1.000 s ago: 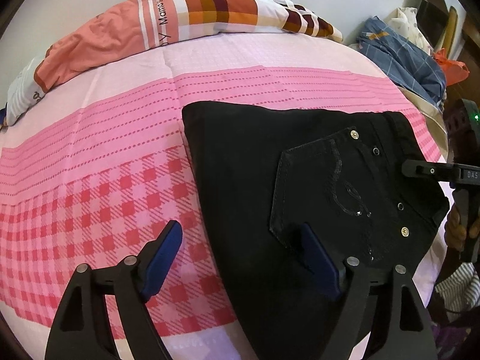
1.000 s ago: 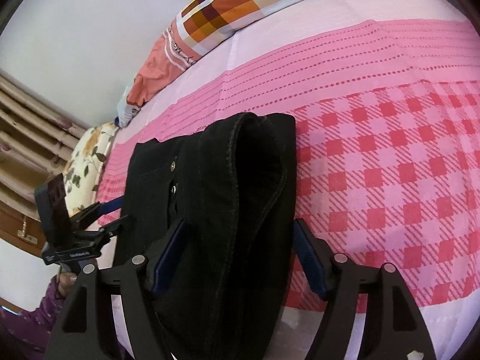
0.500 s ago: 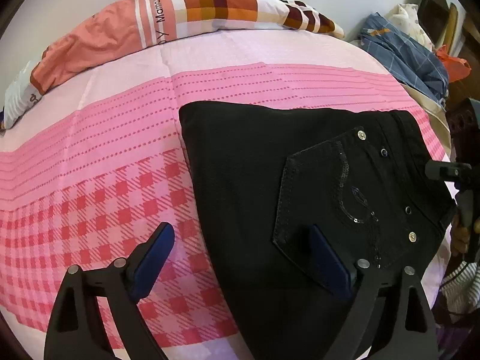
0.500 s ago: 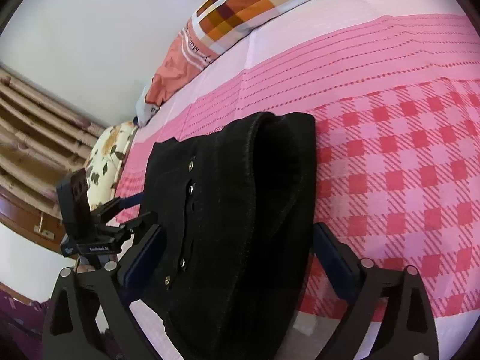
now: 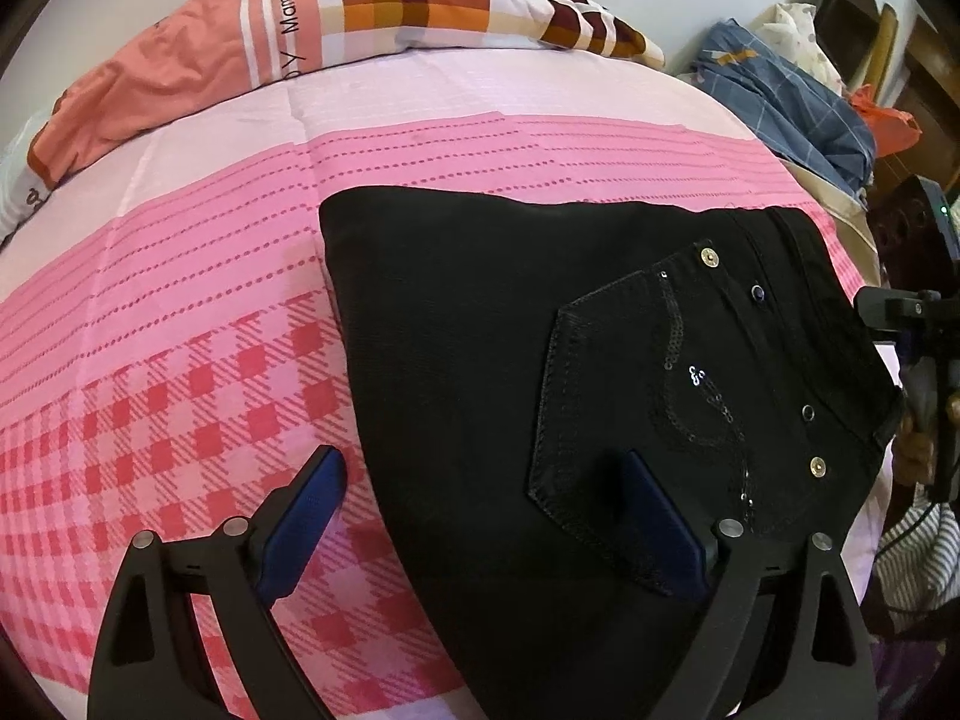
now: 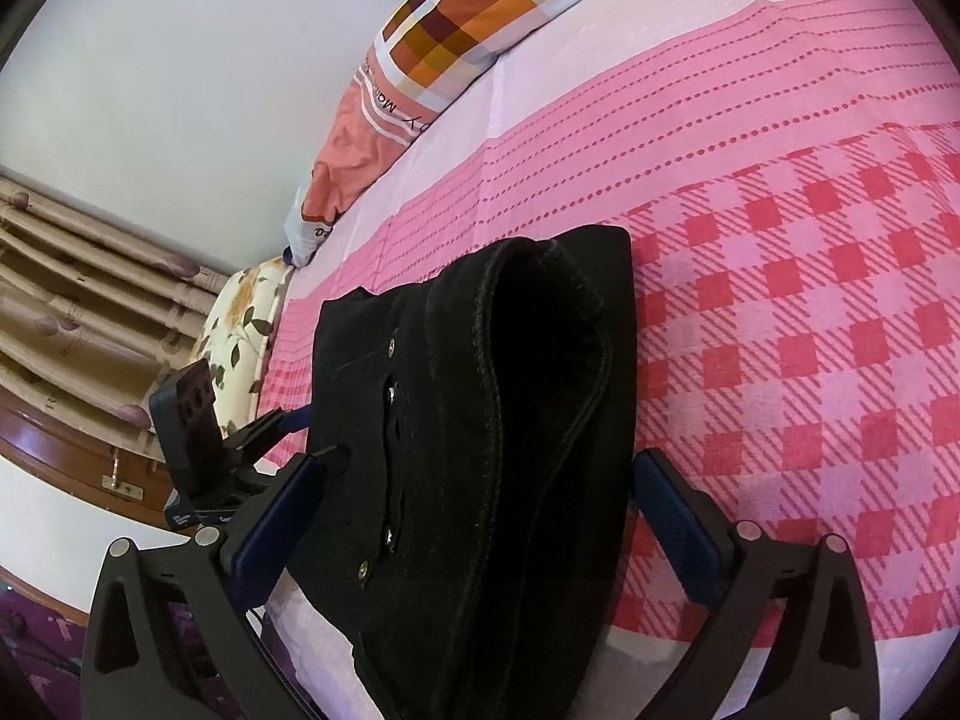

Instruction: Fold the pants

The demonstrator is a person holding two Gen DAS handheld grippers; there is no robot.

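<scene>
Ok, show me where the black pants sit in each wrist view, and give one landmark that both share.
Left wrist: black pants fill the centre and right, back pocket at right.
Right wrist: black pants lie centre-left, running to the bottom edge.
Shared landmark: the checked pillow at the top of each view.

We see a pink checked bed [image 5: 180,420]; on it lie folded black pants [image 5: 480,360] and a patchwork pillow [image 5: 360,18].

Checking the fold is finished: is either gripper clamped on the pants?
No, the left gripper and right gripper both stand open over the pants, pinching nothing.
</scene>
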